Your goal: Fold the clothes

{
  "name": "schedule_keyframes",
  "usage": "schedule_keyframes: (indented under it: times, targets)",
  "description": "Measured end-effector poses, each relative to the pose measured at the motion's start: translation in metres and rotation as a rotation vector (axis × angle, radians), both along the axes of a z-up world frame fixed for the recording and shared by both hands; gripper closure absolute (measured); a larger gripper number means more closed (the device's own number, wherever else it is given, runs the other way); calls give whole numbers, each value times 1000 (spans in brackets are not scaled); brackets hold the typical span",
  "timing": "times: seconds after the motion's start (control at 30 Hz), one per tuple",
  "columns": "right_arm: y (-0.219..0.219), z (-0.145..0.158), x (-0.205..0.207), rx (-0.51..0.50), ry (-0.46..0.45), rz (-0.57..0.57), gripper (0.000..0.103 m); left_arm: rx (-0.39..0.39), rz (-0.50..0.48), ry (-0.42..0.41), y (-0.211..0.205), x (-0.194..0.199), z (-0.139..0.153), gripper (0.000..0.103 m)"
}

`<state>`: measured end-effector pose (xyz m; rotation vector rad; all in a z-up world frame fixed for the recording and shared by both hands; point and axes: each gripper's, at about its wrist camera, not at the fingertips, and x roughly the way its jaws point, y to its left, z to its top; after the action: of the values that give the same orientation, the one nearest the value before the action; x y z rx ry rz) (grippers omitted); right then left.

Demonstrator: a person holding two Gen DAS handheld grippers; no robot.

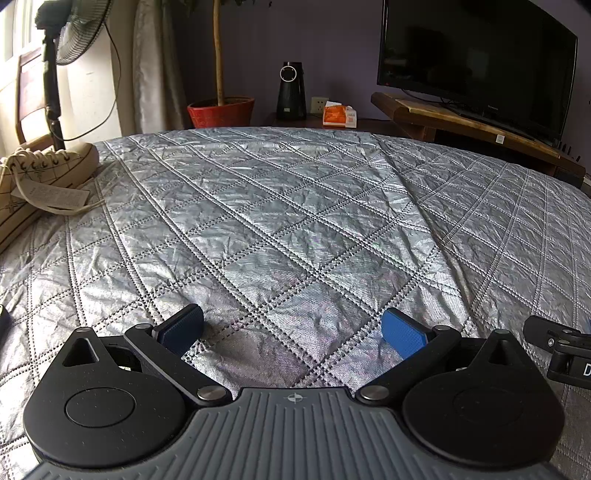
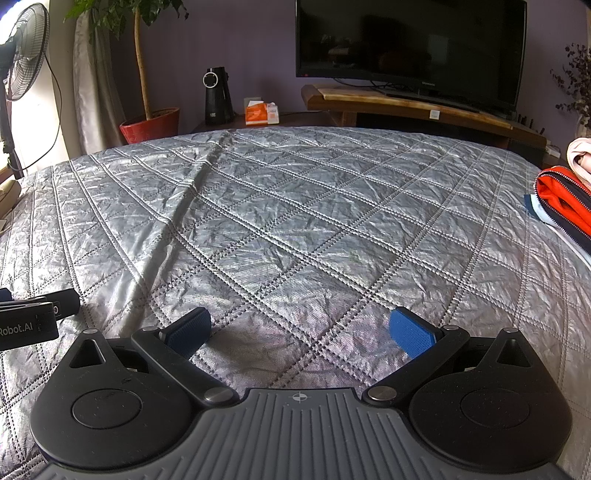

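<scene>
Fold-clothes scene, two wrist views over a silver quilted bedspread (image 2: 295,206) with diamond stitching. The clothes: one stack at the right edge of the right wrist frame, comprising an orange-red garment (image 2: 557,199) edged by a dark zipper, a pale blue layer (image 2: 540,213) beneath it, and a pale pink item (image 2: 579,158) behind. One cream folded garment (image 1: 40,177) with a paper tag lies at the left edge of the left wrist frame.

Left gripper (image 1: 293,332): jaws spread wide, holding nothing, low over the bedspread. Right gripper (image 2: 301,334): likewise wide apart and empty.

Background, each one in number: television (image 2: 410,40), red plant pot (image 2: 149,125), standing fan (image 1: 70,33), orange tissue box (image 1: 339,115).

Legible writing: "Robot.AI" on the neighbouring gripper at lower left, right wrist view.
</scene>
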<state>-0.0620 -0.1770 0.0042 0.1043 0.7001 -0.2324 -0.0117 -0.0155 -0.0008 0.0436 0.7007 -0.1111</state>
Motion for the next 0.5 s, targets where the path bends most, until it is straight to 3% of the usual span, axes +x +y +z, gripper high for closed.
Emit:
schedule_keyframes:
  times: [0.5]
  targets:
    - [-1,-1,0,0,0,0,0,0,0,0,0,0,0,0]
